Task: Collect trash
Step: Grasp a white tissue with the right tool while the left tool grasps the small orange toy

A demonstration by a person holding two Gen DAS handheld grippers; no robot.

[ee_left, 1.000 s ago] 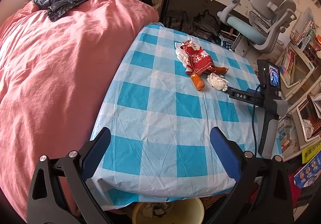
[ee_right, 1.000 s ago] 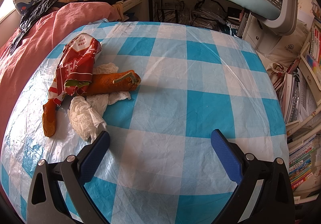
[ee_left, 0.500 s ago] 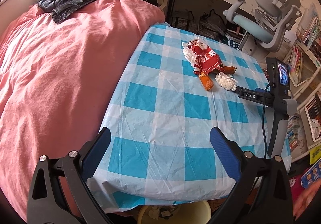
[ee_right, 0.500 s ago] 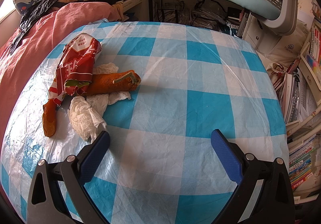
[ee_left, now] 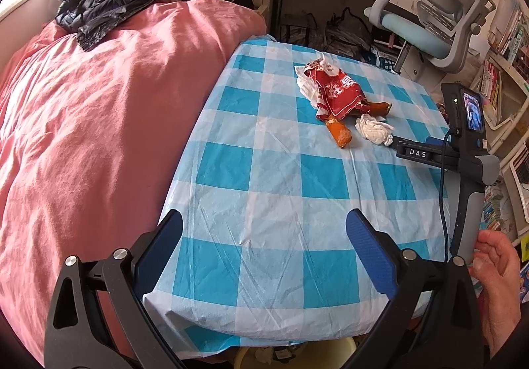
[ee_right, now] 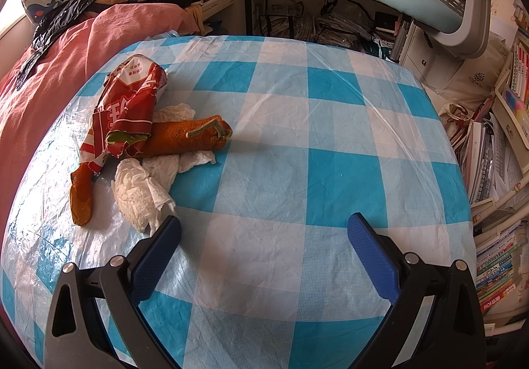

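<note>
The trash sits in one loose heap on the checked counter (ee_right: 330,144): a torn red snack wrapper (ee_right: 129,111) draped over an orange peel-like piece (ee_right: 185,139), a second orange scrap (ee_right: 81,197) at about eight o'clock from it, and crumpled white tissue (ee_right: 142,190) tucked beneath and spilling toward the right tool (ee_right: 264,250), whose blue pads stand wide apart with nothing between them. The nearest tissue fold lies just beside the left pad of that tool, so a careless close might snag only a thin edge and drag the wad, which would pull the pieces resting on it across the slick plastic cover. The wrapper looks light and crinkled; a pinch on its torn corner may tear it further or let it slip free. The left tool (ee_left: 264,253) hangs back over the near edge of the counter, equally wide and empty, with the heap well away at one o'clock. Below that edge a pale bin (ee_left: 297,355) shows, though I can only see its rim, so its exact mouth is hard to judge and a drop could miss. The pink bed (ee_left: 99,137) lies against the counter at nine o'clock, where a nudged scrap might slide off.
</note>
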